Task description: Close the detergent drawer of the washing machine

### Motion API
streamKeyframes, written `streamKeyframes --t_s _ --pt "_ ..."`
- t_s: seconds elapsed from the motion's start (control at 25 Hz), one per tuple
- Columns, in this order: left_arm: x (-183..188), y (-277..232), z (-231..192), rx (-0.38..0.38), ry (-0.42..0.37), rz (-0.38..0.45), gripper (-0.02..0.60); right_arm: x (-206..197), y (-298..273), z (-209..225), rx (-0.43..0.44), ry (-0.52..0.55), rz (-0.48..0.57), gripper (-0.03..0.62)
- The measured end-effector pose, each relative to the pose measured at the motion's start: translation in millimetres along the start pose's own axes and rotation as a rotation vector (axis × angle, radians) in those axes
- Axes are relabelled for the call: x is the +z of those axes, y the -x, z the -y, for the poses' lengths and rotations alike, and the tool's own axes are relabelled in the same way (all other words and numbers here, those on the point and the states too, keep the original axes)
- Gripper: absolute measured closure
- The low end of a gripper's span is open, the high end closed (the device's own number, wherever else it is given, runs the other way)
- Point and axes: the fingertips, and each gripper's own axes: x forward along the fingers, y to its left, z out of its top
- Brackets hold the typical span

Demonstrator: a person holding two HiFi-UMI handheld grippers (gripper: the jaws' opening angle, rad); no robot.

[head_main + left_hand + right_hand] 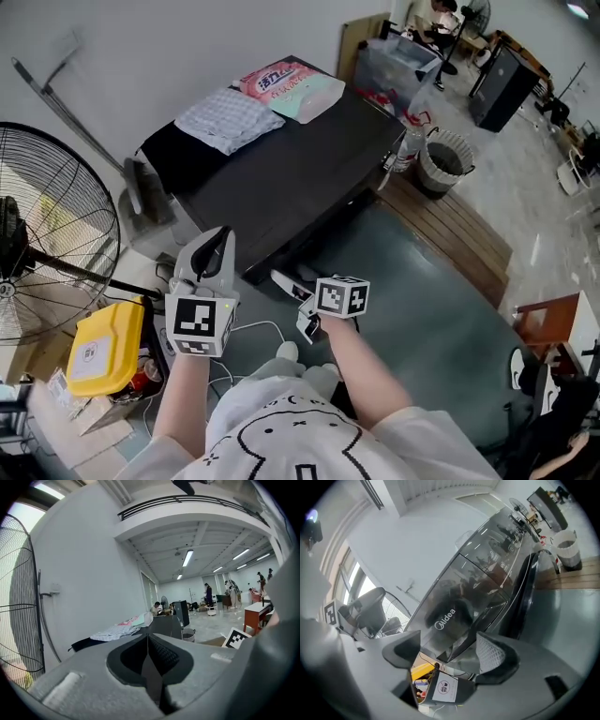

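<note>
Spread wide and empty, the right gripper (447, 652) faces the jutting dark plastic detergent drawer (474, 629) at lower centre, seemingly to push it; the left gripper (149, 660), pinched together on nothing, idles.

Washing machine (300, 178): black casing, flat dark top, back toward white wall. Front panel glossy dark, strongly reflective, with white "Midea" mark. Detergent drawer (474, 632): dark, same gloss as panel, set just beside logo. Drawer stands out from front face at an angle, not flush: open. How far it is pulled out cannot be judged. Drawer not clearly visible in head view.
</note>
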Motion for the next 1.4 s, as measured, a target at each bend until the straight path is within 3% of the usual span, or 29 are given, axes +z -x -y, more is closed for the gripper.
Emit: streamKeyframes --t_s 0.64,0.8,1.0,1.4 --pt "23.8 82.7 41.5 0.150 0.061 0.050 0.563 24.3 87.1 -66.7 0.000 0.303 -0.002 0.237" --pt "32.8 107.9 52.6 0.198 0.064 0.073 0.563 28.0 113.7 -85.7 -0.005 0.410 0.018 0.331" --pt "43.3 137.9 70.7 0.248 0.060 0.099 0.563 34.7 152.3 -116.0 -0.023 0.617 0.079 0.594" --pt "55.6 183.5 90.4 0.308 0.045 0.125 0.563 47.3 215.2 -185.0 -0.027 0.917 0.205 0.595"
